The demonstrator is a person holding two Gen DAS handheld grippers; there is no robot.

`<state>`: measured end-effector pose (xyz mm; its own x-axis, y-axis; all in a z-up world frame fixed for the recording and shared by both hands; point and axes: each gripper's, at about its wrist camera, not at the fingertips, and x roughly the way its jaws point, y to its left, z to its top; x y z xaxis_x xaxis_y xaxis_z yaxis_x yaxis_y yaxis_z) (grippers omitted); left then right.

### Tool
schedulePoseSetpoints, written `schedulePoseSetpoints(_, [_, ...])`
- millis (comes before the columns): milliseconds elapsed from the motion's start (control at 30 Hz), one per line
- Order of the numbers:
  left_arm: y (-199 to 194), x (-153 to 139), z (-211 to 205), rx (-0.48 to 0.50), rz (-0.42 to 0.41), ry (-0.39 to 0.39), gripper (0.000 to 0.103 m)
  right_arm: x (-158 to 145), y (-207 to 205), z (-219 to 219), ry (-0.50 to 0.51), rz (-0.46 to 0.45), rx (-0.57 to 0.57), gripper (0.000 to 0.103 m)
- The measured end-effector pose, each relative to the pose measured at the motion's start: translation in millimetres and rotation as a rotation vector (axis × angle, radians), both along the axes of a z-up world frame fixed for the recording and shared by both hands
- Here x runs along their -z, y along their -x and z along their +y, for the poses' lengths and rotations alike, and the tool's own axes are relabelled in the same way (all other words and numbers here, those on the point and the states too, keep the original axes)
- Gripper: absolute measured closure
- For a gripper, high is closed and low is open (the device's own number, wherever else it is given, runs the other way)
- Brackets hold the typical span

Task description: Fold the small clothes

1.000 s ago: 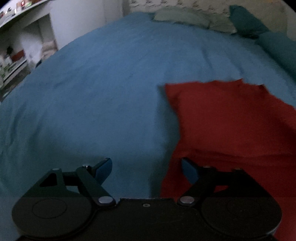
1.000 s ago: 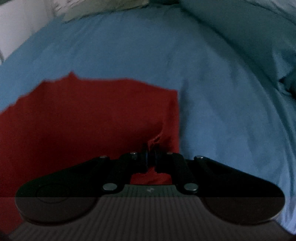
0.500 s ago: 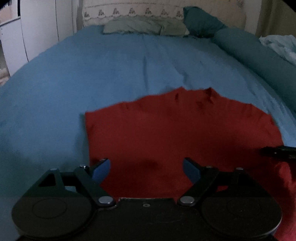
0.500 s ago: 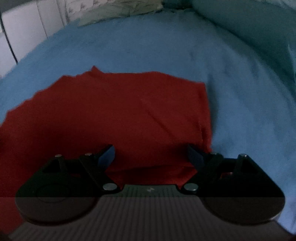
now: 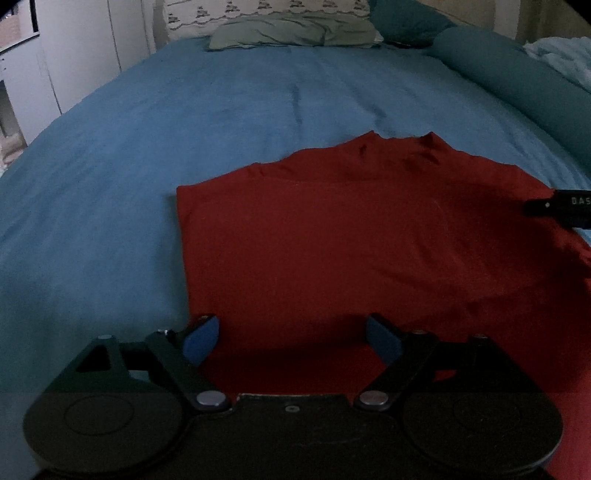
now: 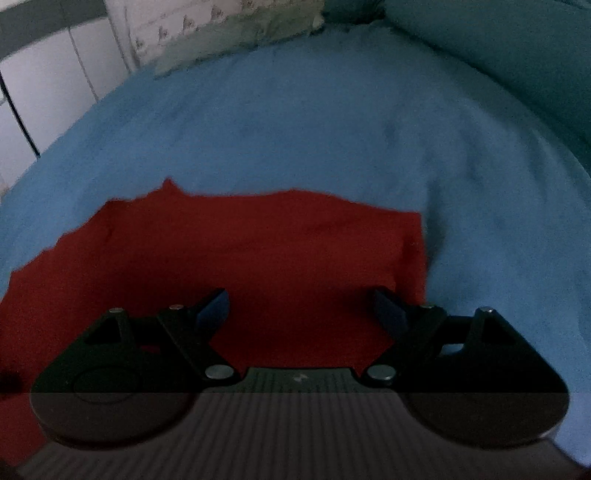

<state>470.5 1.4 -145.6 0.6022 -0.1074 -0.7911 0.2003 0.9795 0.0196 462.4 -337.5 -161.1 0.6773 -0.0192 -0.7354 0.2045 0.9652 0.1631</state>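
Since the bed [image 5: 221, 122] takes up nearly the whole room from where I'm standing, start there: blue sheet, pretty smooth, pillows [image 5: 295, 31] up at the headboard and a teal bolster [image 5: 517, 74] along one side. Not much going on up that end.

Laid out flat near the person is the red shirt [image 5: 351, 240], neckline pointing away toward the pillows, side edges looking straight, like the sleeves are already tucked in. A second ago the right hand-held gripper [image 6: 299, 314] was pinched shut on the shirt's edge over on the right side; now it's let go, jaws wide apart, nothing between them, just hovering over the cloth near that right edge. So that bit of the fold got placed and released, I'd say.

Meanwhile the left hand-held gripper [image 5: 291, 338] has swung in from the bare sheet and now sits over the shirt's near left corner. Its jaws are wide and opening a touch more, cloth below them but not pinched.

My guess: both are lining up on the near hem to grab it and fold the shirt up toward the collar. Nothing's gripped yet though, so that fold hasn't started.
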Motion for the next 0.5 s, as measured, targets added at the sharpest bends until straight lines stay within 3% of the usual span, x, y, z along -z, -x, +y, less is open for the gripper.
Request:
schedulePoseSetpoints(200, [11.3,-25.3,0.7,-0.066,-0.044,0.014,0.012,-18.1,-3.9,-7.3,0.041,0.0,-0.066,0.003])
schedulePoseSetpoints(333, [47.2,-60.8,12.2,-0.087,-0.101,0.038,0.012,-69.0,45.9,-9.1,0.019,-0.105,-0.118,0.003])
schedulePoseSetpoints(500, [111.4,-90.2,34.4,-0.084,-0.123,0.038,0.011,-127.5,128.6,0.3,0.054,-0.145,-0.142,0.002])
